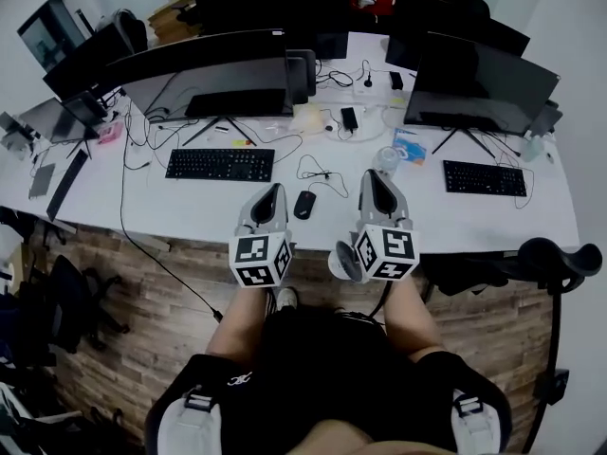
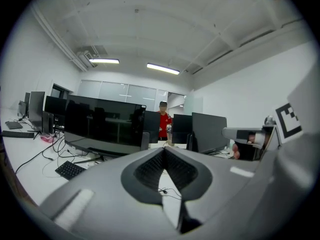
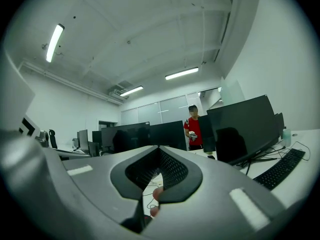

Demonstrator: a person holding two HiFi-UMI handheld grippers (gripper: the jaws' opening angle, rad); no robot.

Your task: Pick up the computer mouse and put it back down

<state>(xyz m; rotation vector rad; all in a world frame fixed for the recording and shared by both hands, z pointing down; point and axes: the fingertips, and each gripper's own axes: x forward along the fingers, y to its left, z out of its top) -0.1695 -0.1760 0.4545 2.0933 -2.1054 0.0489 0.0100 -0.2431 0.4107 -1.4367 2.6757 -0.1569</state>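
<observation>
1. Over to the left of the left jaws, a black keyboard (image 1: 220,164) lies on the white desk (image 1: 190,211), well apart from them.
2. The left gripper (image 1: 269,197) is held low over the near edge of the desk. It points forward, away from the person, and tips a little upward, so its own view looks across the room. Its marker cube (image 1: 260,259) sits at the back end, above the person's lap. The jaws are closed tight, tip against tip, and they hold nothing.
3. The computer mouse (image 1: 303,204) lies flat on the desk between the two grippers. It is just to the right of the left jaws and closer to them than to the right jaws. It is apart from both. A thin cable (image 1: 322,173) curls on the desk just past it.
4. The right gripper (image 1: 377,186) is held side by side with the left one. It points forward the same way, with its tips a bit further over the desk. Its jaws are closed at the tips too, and they grip nothing.
5. To the right of the right jaws lies a second keyboard (image 1: 485,178), well apart from them. A dark monitor (image 1: 479,83) stands behind it.
</observation>
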